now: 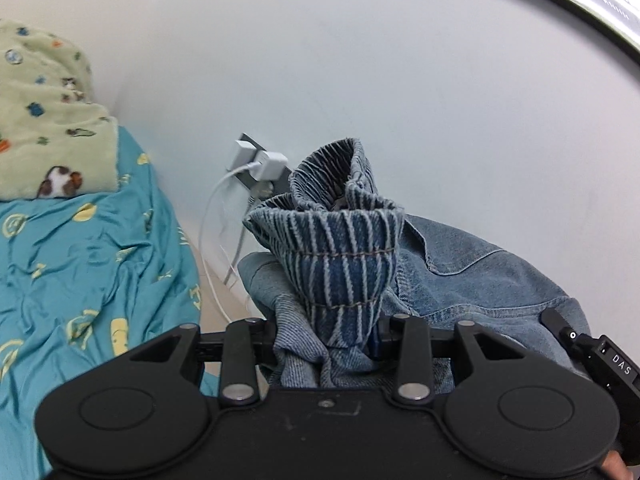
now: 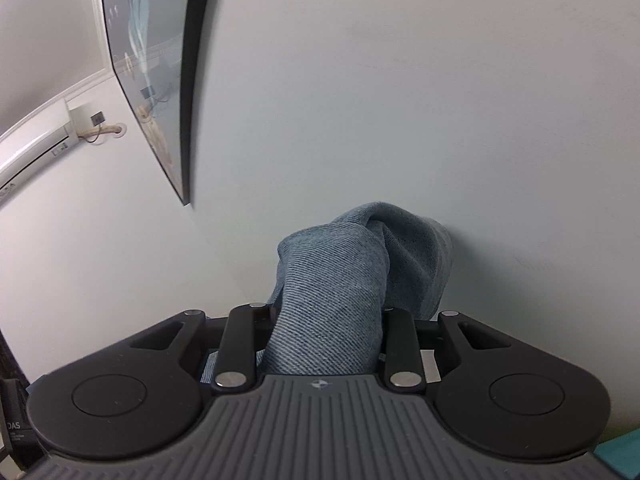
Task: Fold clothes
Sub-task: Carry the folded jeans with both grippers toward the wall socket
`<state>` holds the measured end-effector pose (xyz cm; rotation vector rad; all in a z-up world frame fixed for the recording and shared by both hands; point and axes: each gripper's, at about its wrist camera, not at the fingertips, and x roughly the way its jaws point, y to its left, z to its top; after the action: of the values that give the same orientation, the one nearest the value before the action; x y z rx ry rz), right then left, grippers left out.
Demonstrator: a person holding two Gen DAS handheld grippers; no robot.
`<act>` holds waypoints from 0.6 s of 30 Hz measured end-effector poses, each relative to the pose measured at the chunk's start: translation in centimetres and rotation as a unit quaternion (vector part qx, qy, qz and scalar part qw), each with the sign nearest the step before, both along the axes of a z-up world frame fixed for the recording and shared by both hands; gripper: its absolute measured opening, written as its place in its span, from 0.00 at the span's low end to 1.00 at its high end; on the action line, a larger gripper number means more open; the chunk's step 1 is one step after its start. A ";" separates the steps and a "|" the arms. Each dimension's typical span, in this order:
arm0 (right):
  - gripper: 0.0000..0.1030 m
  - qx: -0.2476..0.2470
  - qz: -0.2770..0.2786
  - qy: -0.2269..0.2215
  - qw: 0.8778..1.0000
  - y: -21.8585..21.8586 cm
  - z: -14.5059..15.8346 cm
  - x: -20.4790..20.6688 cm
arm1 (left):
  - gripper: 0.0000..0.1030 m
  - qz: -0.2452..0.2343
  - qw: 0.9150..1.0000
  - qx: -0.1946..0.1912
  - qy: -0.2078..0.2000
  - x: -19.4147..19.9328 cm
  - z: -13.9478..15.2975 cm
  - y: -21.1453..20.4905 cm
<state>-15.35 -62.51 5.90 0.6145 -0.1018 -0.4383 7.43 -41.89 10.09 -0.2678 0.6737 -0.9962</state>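
Note:
A blue denim jacket (image 1: 480, 272) hangs in the air, held by both grippers. My left gripper (image 1: 332, 344) is shut on its striped, ribbed hem band (image 1: 340, 248), which stands up between the fingers. My right gripper (image 2: 324, 340) is shut on a bunched fold of plain denim (image 2: 344, 280), which rises above the fingers in front of the pale wall. The fingertips of both grippers are hidden by cloth. The other gripper's black body (image 1: 600, 360) shows at the right edge of the left wrist view.
A bed with a teal printed sheet (image 1: 80, 264) and a green patterned blanket (image 1: 48, 120) lies to the left. White chargers and cables (image 1: 260, 164) hang from a wall socket. A framed picture (image 2: 160, 72) and an air conditioner (image 2: 36, 144) hang on the wall.

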 end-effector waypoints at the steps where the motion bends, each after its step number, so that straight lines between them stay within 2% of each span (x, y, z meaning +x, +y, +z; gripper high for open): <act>1: 0.29 -0.001 -0.006 0.000 1.000 0.0 -0.4 -0.1 | 0.33 -0.006 1.000 0.002 -0.001 0.2 -0.4 -0.4; 8: 0.29 -0.018 -0.036 0.014 0.999 0.1 -3.1 -0.1 | 0.33 -0.042 0.999 0.019 -0.013 1.3 -3.4 -2.7; 18: 0.29 -0.018 -0.075 0.045 0.996 1.1 -7.9 0.2 | 0.33 -0.080 0.996 0.037 -0.022 3.3 -8.6 -4.2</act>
<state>-15.17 -61.45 -2.03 0.5531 -0.0703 -0.6083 10.72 -46.13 1.51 -0.1278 0.6985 -1.1241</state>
